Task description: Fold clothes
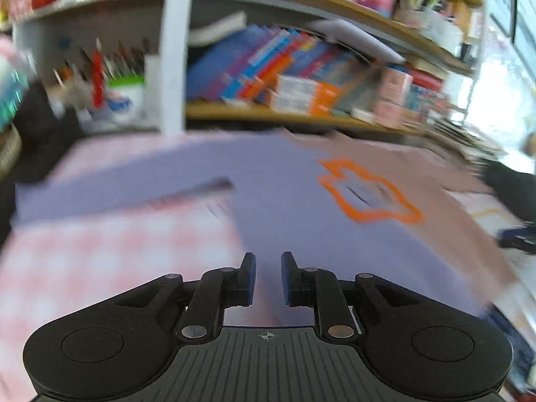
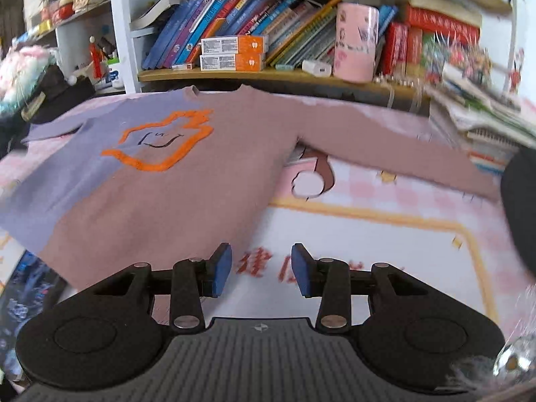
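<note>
A long-sleeved top (image 2: 160,181), lilac on one half and dusty pink on the other with an orange outline print (image 2: 160,140), lies flat on the table. Its pink sleeve (image 2: 385,144) stretches out to the right. In the left wrist view the top (image 1: 301,207) is blurred and its lilac sleeve (image 1: 117,187) runs left. My left gripper (image 1: 268,278) hovers above the lilac hem, jaws a little apart, holding nothing. My right gripper (image 2: 261,268) is open and empty above the tablecloth, just right of the pink hem.
A pink checked tablecloth (image 2: 385,234) with a yellow border covers the table. Bookshelves (image 2: 254,73) with books and a pink cup (image 2: 355,43) stand right behind it. A stack of papers (image 2: 479,114) sits at the right, a dark object (image 2: 522,201) at the right edge.
</note>
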### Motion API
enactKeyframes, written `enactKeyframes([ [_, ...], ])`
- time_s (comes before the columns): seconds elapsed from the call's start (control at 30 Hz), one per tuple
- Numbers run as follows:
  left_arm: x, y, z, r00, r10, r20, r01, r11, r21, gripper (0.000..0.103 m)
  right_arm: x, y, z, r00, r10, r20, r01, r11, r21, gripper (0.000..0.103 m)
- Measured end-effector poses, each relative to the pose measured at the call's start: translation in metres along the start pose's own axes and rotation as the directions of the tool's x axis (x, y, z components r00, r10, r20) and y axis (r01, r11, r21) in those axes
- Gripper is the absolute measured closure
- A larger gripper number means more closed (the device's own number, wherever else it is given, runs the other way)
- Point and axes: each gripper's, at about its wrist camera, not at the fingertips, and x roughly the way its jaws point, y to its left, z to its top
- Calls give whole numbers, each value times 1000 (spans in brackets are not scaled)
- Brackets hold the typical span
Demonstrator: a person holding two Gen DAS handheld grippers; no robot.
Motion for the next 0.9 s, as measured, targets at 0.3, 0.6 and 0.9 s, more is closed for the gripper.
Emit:
enactKeyframes([
  [0.3,0,17,-20,998,51,-32,-54,992,-115,71,-14,11,-5,999,37,20,-38,999,22,66],
  [0.6,4,19,-26,993,-112,-30,103,969,-224,96,-3,20,-8,994,106,-25,-104,993,55,89],
  [0.9,1,12,-23,987,-157,33,160,950,-266,102,-4,18,1,999,19,37,-20,999,30,93],
])
